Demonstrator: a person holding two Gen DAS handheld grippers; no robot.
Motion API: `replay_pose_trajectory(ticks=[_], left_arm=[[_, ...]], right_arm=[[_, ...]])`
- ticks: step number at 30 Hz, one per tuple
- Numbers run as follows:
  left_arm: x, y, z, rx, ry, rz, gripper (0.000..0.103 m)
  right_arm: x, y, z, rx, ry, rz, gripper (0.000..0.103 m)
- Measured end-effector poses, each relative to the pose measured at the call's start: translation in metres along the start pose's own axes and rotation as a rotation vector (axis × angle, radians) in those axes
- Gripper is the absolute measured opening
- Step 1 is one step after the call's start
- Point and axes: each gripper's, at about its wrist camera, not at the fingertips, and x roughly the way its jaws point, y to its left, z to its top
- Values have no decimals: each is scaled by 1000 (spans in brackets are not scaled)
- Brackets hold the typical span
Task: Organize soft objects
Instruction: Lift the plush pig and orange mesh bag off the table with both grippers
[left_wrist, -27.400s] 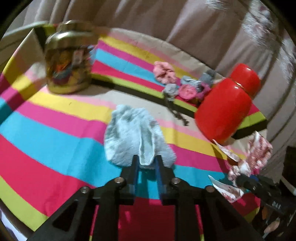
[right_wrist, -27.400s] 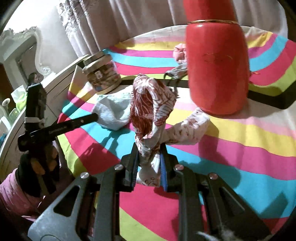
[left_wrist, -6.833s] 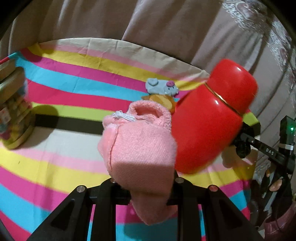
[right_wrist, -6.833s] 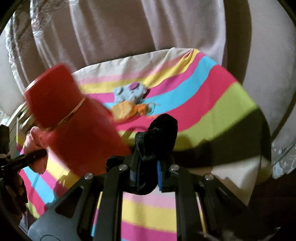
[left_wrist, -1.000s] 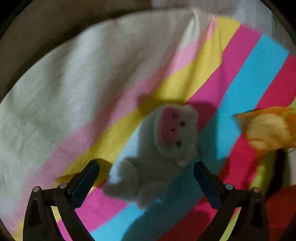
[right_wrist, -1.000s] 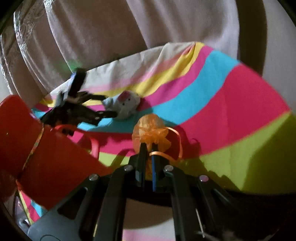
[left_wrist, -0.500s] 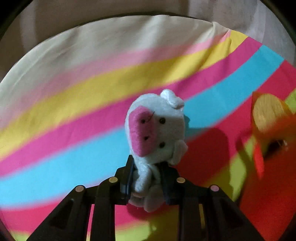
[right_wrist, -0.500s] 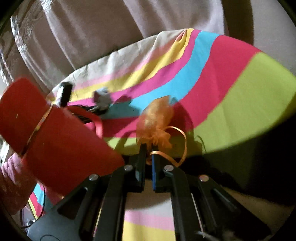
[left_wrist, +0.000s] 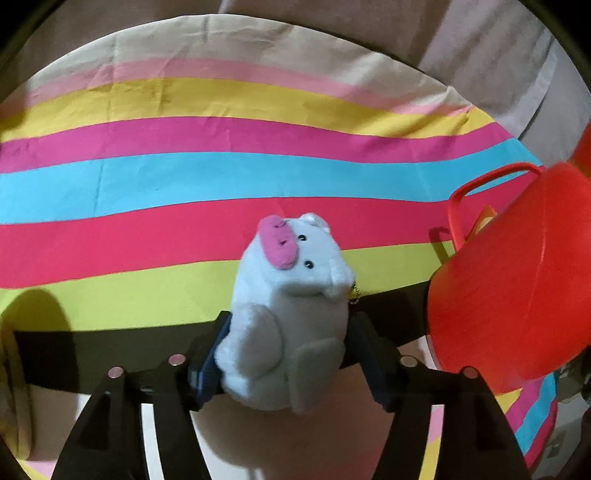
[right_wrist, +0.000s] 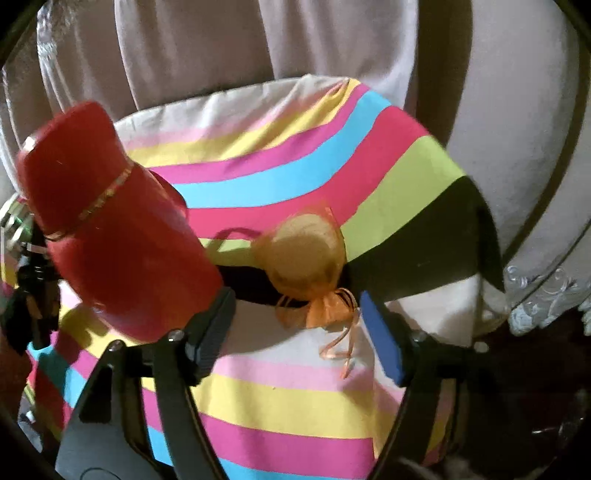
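While both grippers' jaws are opening, left gripper (left_wrist: 286, 363) flanking the plush pig (left_wrist: 288, 314), right gripper (right_wrist: 297, 334) clear of the orange pouch (right_wrist: 304, 258), either is risking rolling toward the near red flask (right_wrist: 110, 251).

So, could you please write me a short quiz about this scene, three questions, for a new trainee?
1. True or false: the right gripper is shut on the sheer orange drawstring pouch.
2. The snout of the pale blue plush pig is: A green, B pink, C black.
3. In the left wrist view, what is to the right of the pig?
Key: 1 false: its jaws have just been opening and stand wide, with the pouch lying untouched between them. 2 B. 3 the tall red cylindrical container.
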Motion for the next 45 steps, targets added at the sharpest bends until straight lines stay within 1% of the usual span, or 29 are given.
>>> replay_pose_trajectory(ticks=[1,3,4,5,7,9,10,12,13,14,16,17,19,21,22,23,24,25,26,28,29,32,36,39,45], left_arm=[[3,-6,3,16,4,18,69],[8,-12,6,38,9,47,69],[11,-13,8,45,16,63,69],[12,-14,9,47,21,71,69],[13,-14,11,51,27,71,70],[17,-18,11,69,23,76,74],[20,-22,11,87,19,85,76],[25,-30,11,119,16,107,78],[26,-32,11,128,15,113,80],[27,-35,12,130,14,110,82],[29,-37,14,131,11,113,84],[30,-37,14,126,8,113,85],[33,-37,16,116,2,119,86],[40,-36,21,108,-2,120,87],[40,-36,21,106,-2,123,87],[39,-36,21,102,0,123,85],[40,-34,22,102,-4,120,79],[36,-35,21,98,-20,122,61],[31,-34,19,91,-27,119,46],[25,-34,12,59,-36,95,33],[18,-35,6,38,-46,88,31],[3,-41,-14,11,-65,89,31],[-21,-54,-42,-20,-82,94,31],[-47,-60,-63,-45,-102,89,31],[-77,-75,-92,-35,-102,111,31]], right_arm=[[10,6,-1,-28,0,-91,86],[24,15,-2,-68,11,-214,91],[27,18,-2,-73,3,-242,93],[29,24,-3,-99,-12,-272,92],[24,38,-6,-176,-46,-295,89],[15,53,-14,-251,-85,-299,89],[17,58,-17,-287,-81,-294,89],[26,62,-21,-354,-67,-330,87],[33,60,-20,-366,-53,-332,80],[40,56,-19,-363,-38,-319,72],[57,50,-17,-347,-3,-309,66],[65,46,-18,-337,23,-288,64],[80,40,-14,-308,60,-245,64],[90,35,-11,-290,74,-225,64],[94,29,-8,-259,76,-191,62],[95,22,-7,-213,83,-146,49],[94,16,-6,-167,92,-99,38],[94,10,-6,-124,96,-64,21],[89,6,-7,-101,82,-50,20],[72,1,-11,-66,41,-6,18],[60,-3,-14,-25,20,42,18],[37,-7,-21,26,-11,89,18],[9,-7,-29,41,-50,92,18],[-4,-6,-29,62,-68,106,18],[-36,1,-40,39,-101,132,18]])
